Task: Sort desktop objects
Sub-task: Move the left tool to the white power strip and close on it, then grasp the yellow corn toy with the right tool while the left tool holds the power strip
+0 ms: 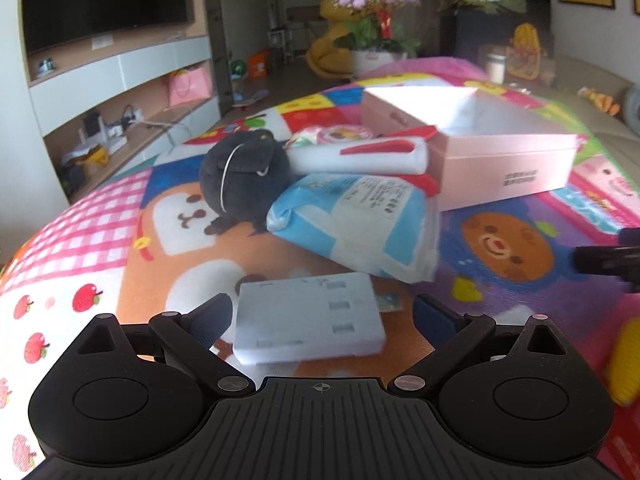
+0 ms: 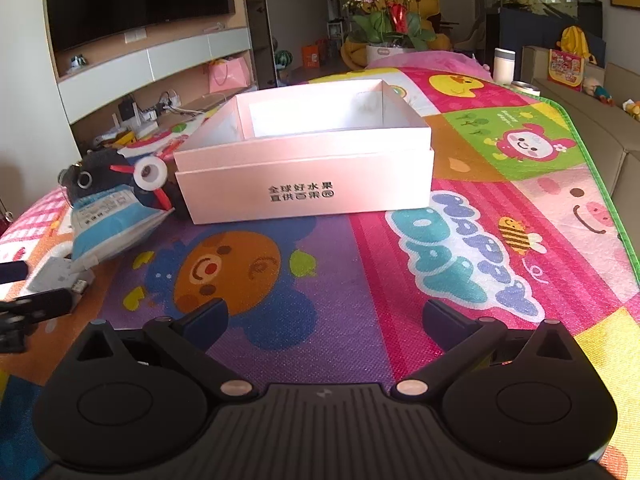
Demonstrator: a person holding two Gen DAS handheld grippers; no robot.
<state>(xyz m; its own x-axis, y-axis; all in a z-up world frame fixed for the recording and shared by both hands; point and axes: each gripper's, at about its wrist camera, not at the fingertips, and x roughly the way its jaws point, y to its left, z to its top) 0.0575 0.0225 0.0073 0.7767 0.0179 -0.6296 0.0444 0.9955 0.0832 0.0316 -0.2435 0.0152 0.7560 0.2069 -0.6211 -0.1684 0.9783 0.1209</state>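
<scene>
My left gripper (image 1: 322,316) stands open over the colourful play mat. A flat white box (image 1: 308,316) lies on the mat between its jaws; the right finger is clearly apart from it. Beyond lie a blue-and-white pack (image 1: 360,224), a black plush toy (image 1: 244,176) and a white-and-red soft toy (image 1: 360,156). An open pink box (image 1: 480,152) sits at the back right. My right gripper (image 2: 324,320) is open above the mat with nothing between its fingers, in front of the pink box (image 2: 304,176). The plush toy (image 2: 92,172), the pack (image 2: 108,224) and the white box (image 2: 56,276) are to its left.
The play mat (image 2: 460,240) covers the whole surface and drops off at the left and far edges. A flower pot (image 2: 384,52) and a white cup (image 2: 504,64) stand at the far end. A yellow object (image 1: 624,360) lies at the right edge of the left wrist view.
</scene>
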